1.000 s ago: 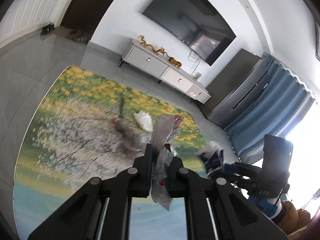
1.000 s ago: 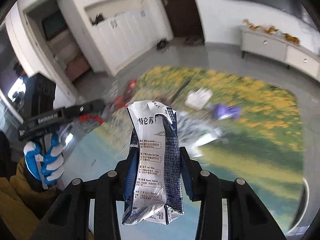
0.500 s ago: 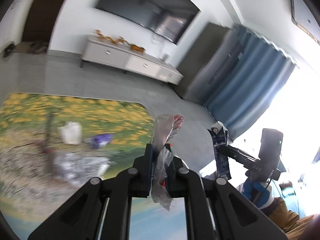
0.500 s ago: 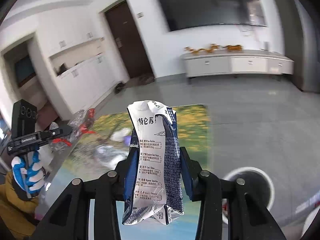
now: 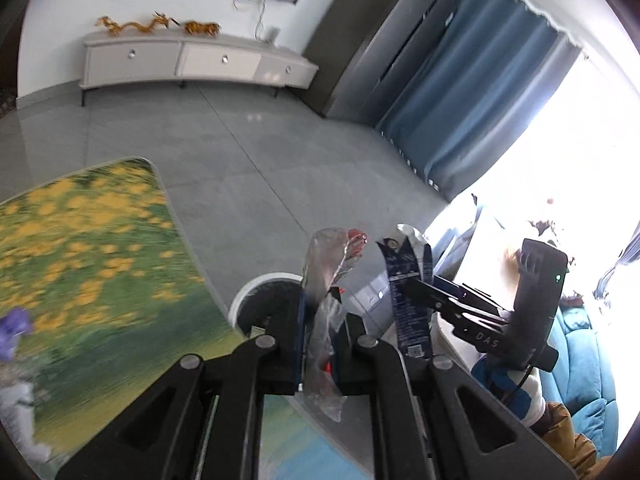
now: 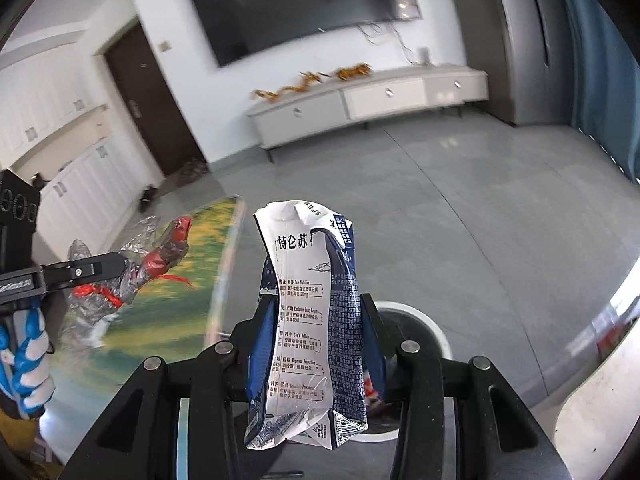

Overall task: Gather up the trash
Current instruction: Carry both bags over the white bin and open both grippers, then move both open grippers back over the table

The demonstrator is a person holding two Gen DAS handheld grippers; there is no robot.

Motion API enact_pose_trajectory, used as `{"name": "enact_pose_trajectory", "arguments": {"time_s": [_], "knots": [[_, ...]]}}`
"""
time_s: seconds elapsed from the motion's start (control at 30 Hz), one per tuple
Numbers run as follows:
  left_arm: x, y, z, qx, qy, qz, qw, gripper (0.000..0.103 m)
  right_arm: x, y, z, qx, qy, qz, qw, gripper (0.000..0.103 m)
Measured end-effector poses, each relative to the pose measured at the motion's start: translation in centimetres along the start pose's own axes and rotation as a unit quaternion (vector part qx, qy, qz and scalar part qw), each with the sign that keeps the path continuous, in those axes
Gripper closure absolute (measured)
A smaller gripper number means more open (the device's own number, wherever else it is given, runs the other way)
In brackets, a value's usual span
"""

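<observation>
My left gripper (image 5: 320, 344) is pinching a crumpled clear plastic wrapper (image 5: 326, 300) with red print, its jaws pressed flat against the film so the limp sheet stands up between them instead of sagging out. My right gripper (image 6: 316, 340) is clamped on a squashed blue-and-white milk carton (image 6: 308, 316), gripped across its narrow sides low on the body, which keeps the crushed top upright and away from the fingers.

In the left wrist view the white-rimmed trash bin (image 5: 256, 292) sits on the grey floor at about 12 o'clock from my left fingertips, just past the edge of the flower-printed table top (image 5: 100, 264); the right gripper with its carton (image 5: 408, 300) shows at 2 o'clock. In the right wrist view the bin (image 6: 424, 320) lies right behind the carton, slightly toward 1 o'clock, with some trash seemingly inside, and the left gripper with the wrapper (image 6: 132, 264) shows at 9 o'clock.

I judge both pieces are held over or near the bin's mouth, ready for dropping. More litter, a purple scrap (image 5: 16, 324) among it, lies on the table at 9 o'clock of the left view, blurred.
</observation>
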State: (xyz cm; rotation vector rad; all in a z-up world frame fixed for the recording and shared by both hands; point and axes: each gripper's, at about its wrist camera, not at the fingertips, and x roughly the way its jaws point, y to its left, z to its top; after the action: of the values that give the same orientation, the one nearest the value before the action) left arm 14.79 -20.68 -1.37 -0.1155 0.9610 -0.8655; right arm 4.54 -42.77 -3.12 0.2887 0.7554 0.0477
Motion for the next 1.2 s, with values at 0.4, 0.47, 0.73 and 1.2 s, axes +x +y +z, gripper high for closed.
{"name": "enact_pose_trajectory", "arguments": {"time_s": [0.4,0.47,0.73,1.2], "knots": [[13.2,0.6,0.5,-0.029,0.067,0.020,0.9972,0.078,8.0,-6.0,-1.4,0.034,0.067,-0.035,0.997,0.055],[14.2,1.1,0.3,-0.040,0.072,0.016,0.9964,0.063,8.7,-6.3,-1.6,0.035,0.076,-0.045,0.995,0.054],[13.9,1.2,0.0,-0.047,0.072,0.007,0.9963,0.058,7.4,-6.6,-1.8,0.052,0.070,-0.050,0.995,0.048],[1.4,-0.6,-1.0,0.008,-0.014,0.053,0.9985,0.051,-2.7,-0.6,1.1,0.027,-0.029,-0.040,0.998,0.041]]}}
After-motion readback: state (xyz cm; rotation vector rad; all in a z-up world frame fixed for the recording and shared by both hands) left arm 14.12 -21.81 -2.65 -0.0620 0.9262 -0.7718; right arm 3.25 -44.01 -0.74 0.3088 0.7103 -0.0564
